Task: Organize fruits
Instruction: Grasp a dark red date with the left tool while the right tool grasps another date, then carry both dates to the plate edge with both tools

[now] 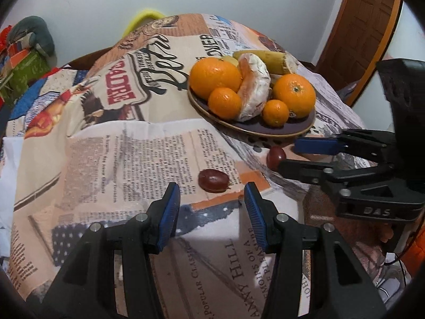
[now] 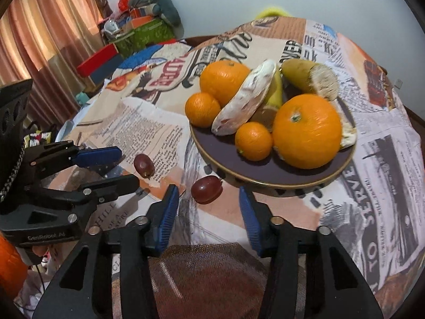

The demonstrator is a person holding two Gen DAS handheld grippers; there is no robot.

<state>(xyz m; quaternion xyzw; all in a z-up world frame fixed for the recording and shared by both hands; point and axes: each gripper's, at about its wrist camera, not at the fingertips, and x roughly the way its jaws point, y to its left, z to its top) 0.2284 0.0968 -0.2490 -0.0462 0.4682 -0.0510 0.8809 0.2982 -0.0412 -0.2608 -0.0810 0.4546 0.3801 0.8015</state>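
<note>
Two grapes lie loose near the plate (image 2: 268, 178). Each gripper, left (image 1: 211, 202) and right (image 2: 208, 203), gapes empty before its grape, left (image 1: 213, 180), right (image 2: 206, 189). Next: close gently, lift onto plate.

Probably a home: curtains (image 2: 39, 26), door (image 1: 364, 21).

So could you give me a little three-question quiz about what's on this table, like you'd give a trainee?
1. True or false: both red grapes, the left grape and the right grape, lie on the tablecloth, off the plate.
2. How many oranges sit on the plate? A) two B) four C) six
3. Fill in: the left gripper and the right gripper are both ____, holding nothing.

Key: 1 true; 2 B; 3 open.
</note>
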